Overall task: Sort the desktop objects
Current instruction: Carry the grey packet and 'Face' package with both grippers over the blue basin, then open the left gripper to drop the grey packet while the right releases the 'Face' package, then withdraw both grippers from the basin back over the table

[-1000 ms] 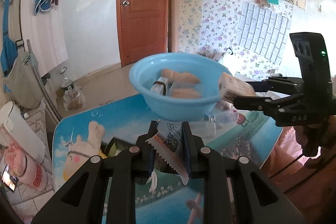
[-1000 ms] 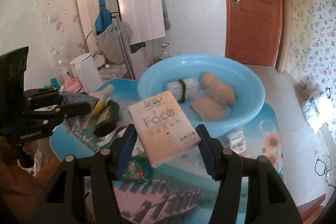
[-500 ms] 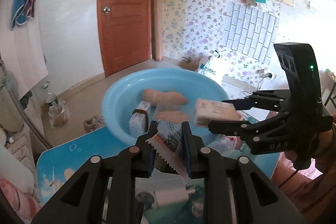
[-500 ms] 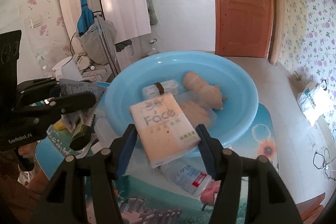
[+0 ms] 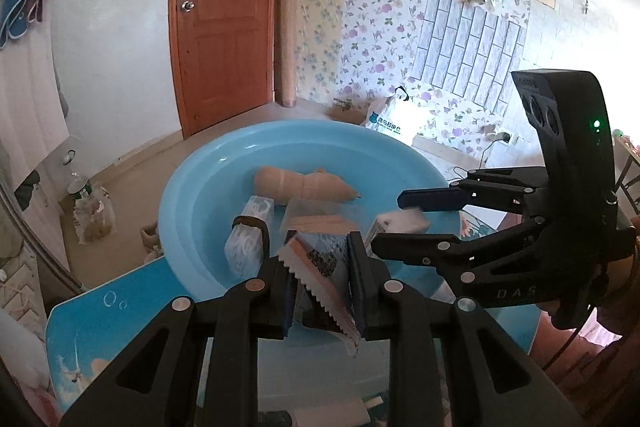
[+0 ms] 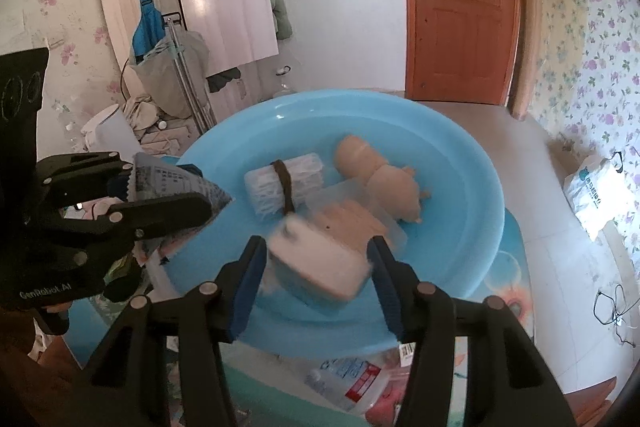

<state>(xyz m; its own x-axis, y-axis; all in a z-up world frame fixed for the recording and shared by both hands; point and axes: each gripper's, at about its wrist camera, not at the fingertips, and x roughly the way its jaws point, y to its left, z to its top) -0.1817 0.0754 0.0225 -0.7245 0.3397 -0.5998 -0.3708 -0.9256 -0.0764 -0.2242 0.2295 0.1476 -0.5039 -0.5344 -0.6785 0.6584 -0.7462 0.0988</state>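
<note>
Both grippers are now hanging over the basin (image 6: 480, 183), each one carrying a thing to sort. The right gripper (image 6: 316, 259) is over the near part of the basin with the tissue pack (image 6: 320, 263) between its jaws. The pack is blurred and tilted, and a small gap is showing beside the left pad, so I judge that it is slipping free and dropping into the basin; whether the pads are still pressing on it I cannot tell. The log-side reading agrees only that these jaws have just been closing a little. The left gripper (image 5: 320, 279) is clamped tight on the sachet (image 5: 320, 279), and it is waiting just over the near rim of the basin.

Compared with a second ago, the basin is filling much more of both views, because both hands are coming forward and slightly down toward it. Earlier the pack was sitting sharp and square in the right jaws, in front of the basin; now it is over the basin's inside, beside the wrapped bundle (image 6: 284, 187) and the tan toy (image 6: 380, 179). The sachet is unchanged in its grip. For the task this means one drop is likely happening and the second is next.
</note>
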